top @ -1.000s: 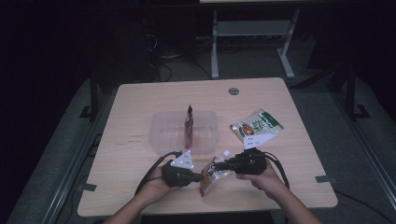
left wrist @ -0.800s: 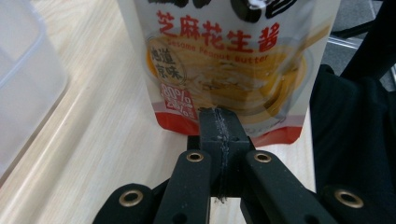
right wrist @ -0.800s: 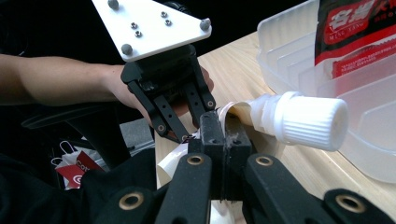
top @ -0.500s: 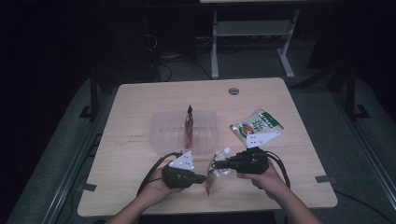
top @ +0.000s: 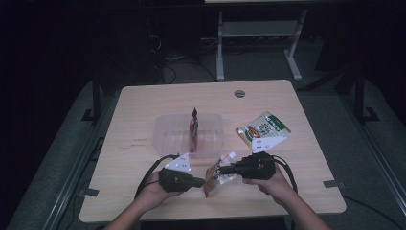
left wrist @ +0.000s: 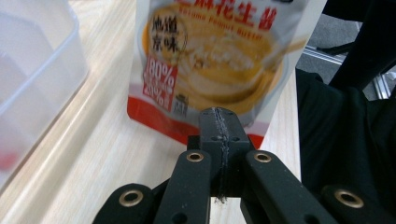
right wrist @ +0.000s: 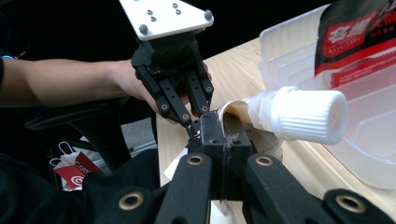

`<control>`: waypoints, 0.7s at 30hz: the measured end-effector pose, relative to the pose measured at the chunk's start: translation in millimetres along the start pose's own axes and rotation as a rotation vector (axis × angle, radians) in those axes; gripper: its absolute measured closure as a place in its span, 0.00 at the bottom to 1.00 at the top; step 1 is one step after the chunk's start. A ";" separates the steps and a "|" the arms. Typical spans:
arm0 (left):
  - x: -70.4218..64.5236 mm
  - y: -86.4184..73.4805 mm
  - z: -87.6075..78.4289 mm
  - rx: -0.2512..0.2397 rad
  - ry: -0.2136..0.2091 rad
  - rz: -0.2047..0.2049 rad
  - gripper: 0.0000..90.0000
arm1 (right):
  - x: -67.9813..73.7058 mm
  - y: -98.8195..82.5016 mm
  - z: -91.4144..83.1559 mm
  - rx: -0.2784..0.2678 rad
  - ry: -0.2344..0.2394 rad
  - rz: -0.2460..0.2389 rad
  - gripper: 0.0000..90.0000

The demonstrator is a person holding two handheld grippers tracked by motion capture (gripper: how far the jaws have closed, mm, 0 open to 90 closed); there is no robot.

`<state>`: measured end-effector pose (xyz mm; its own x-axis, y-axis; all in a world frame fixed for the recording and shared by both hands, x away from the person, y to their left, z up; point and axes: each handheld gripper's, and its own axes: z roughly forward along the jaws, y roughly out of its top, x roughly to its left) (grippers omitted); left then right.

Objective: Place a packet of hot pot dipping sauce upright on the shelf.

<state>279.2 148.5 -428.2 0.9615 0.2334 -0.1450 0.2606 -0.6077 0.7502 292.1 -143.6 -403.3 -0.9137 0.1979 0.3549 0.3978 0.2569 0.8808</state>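
At the near edge of the table [top: 143, 100] we find both grippers clamped on one spouted pouch [top: 216, 176], held between them above the tabletop. The left gripper [top: 203, 182] pinches the pouch's red bottom edge, jaws pressed together on it. The right gripper [top: 226, 168] pinches the top beside the white screw cap [right wrist: 308, 114]. Just beyond stands a clear plastic bin [top: 165, 132] with a dark red packet [top: 194, 129] upright inside. Farther right, a green snack bag [top: 265, 125] lies flat.

spout pouch [top: 218, 176] tipped steeper betw tongs, slightly nearer table edge
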 end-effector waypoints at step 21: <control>2.5 -55.5 -66.1 0.041 0.115 -0.149 0.83 | 4.7 34.1 6.5 -0.019 0.019 -0.060 1.00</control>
<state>261.4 233.0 -427.6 0.8965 0.4067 -0.1759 0.4047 -0.5896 0.6990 301.9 -127.8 -373.7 -0.9374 0.1642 0.3072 0.3408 0.2494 0.9065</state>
